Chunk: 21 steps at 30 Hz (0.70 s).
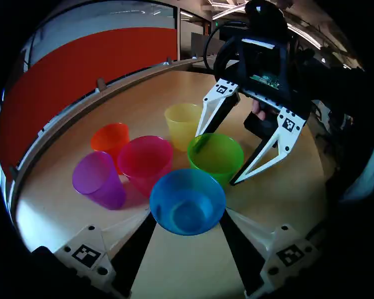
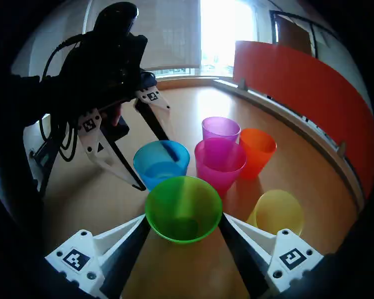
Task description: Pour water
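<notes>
Left gripper view has the blue cup (image 1: 187,202) upright on the table (image 1: 286,199), nearest the camera. The left gripper (image 1: 187,214) has a finger against each side of its wall with no gap showing, so it looks clamped. A paler ring low inside may be a little water, though I cannot be sure. Touching it on the far side is the green cup (image 1: 215,157), also upright. The right gripper (image 1: 215,163) straddles this cup, and in the right gripper view its fingers likewise press both walls. I cannot tell what the green cup's dark bottom holds. The step in hand looks like the grasp before the pour, since neither cup is tilted yet. Next, one cup should be raised clear of its neighbour, brought rim over rim and tipped slowly while the other hand steadies the receiver. The thin tapered plastic could slip or flex. Crowded close are the pink cup (image 1: 146,162), purple cup (image 1: 97,179), orange cup (image 1: 110,139) and yellow cup (image 1: 183,124).
</notes>
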Each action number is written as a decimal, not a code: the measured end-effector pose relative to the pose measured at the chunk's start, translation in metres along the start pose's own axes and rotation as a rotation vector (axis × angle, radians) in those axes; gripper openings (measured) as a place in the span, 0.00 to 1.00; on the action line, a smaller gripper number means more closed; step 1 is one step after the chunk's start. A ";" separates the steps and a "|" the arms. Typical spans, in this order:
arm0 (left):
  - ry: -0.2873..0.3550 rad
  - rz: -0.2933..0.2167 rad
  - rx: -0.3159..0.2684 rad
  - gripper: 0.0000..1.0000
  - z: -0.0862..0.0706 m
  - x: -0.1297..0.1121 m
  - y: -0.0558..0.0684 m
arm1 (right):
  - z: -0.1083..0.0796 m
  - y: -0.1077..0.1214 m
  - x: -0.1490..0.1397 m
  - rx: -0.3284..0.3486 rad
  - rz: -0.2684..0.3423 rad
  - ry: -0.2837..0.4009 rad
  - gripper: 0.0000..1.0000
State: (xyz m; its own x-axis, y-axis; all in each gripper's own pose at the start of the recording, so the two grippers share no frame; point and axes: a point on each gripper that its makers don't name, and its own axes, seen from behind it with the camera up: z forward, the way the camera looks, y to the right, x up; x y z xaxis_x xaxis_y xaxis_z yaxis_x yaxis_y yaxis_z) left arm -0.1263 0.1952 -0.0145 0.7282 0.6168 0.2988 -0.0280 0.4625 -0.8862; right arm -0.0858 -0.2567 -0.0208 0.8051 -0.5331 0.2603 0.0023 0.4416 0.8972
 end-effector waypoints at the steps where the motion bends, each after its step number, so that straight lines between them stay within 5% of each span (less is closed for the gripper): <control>1: 0.002 -0.003 0.000 0.86 0.001 0.000 0.000 | 0.000 0.000 0.000 0.000 0.001 0.001 0.97; 7: 0.012 -0.017 0.000 0.85 0.003 0.002 0.001 | 0.002 -0.001 0.001 0.005 0.010 0.004 0.89; 21: 0.018 -0.025 0.001 0.83 0.003 0.002 0.001 | -0.001 -0.005 0.006 0.024 0.026 0.030 0.88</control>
State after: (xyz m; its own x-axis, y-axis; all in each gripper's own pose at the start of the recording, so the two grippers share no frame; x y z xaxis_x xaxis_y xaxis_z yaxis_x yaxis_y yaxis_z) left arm -0.1268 0.1989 -0.0140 0.7411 0.5933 0.3143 -0.0106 0.4784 -0.8781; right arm -0.0802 -0.2618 -0.0243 0.8221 -0.4994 0.2734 -0.0331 0.4375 0.8986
